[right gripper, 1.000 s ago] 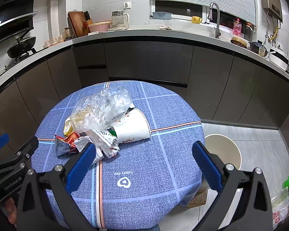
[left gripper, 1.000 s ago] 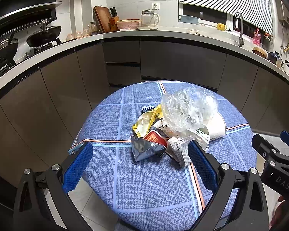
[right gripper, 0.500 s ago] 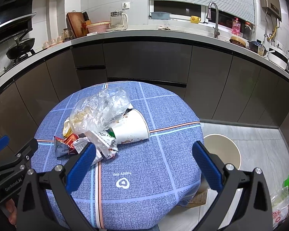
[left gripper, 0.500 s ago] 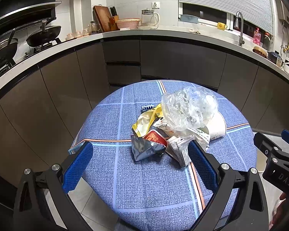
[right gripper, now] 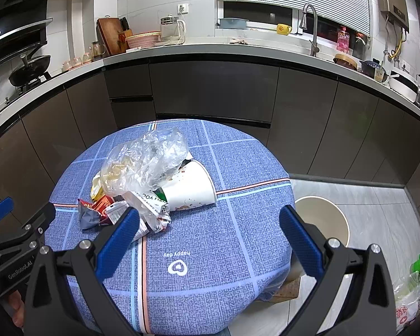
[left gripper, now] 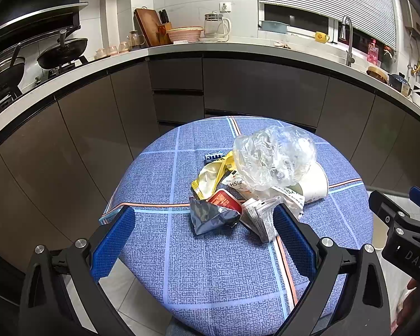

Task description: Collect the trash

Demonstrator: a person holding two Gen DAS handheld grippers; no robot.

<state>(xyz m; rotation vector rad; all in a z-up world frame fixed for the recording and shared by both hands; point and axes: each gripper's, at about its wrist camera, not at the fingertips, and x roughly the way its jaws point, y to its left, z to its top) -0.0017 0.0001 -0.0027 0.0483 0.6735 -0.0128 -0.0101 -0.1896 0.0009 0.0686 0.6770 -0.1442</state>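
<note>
A pile of trash lies on a round table with a blue cloth (left gripper: 218, 266): a crumpled clear plastic bag (left gripper: 271, 156), a white paper cup on its side (right gripper: 190, 189), a yellow wrapper (left gripper: 210, 176), a red packet (left gripper: 224, 198), a grey foil wrapper (left gripper: 210, 215) and folded printed paper (left gripper: 260, 215). My left gripper (left gripper: 201, 243) is open and empty, just short of the pile. My right gripper (right gripper: 210, 240) is open and empty, above the table's right half. A beige bin (right gripper: 324, 221) stands on the floor to the table's right.
Dark cabinets under a white counter (left gripper: 238, 50) curve behind the table. A small blue-and-white pack (left gripper: 214, 156) lies at the pile's far side. A bag with green and white items (right gripper: 411, 288) sits on the floor at the right. Grey tiled floor (right gripper: 378, 210) surrounds the bin.
Both grippers have drifted slightly; the right view has shifted a little. The trash has not moved and both grippers stay open.
</note>
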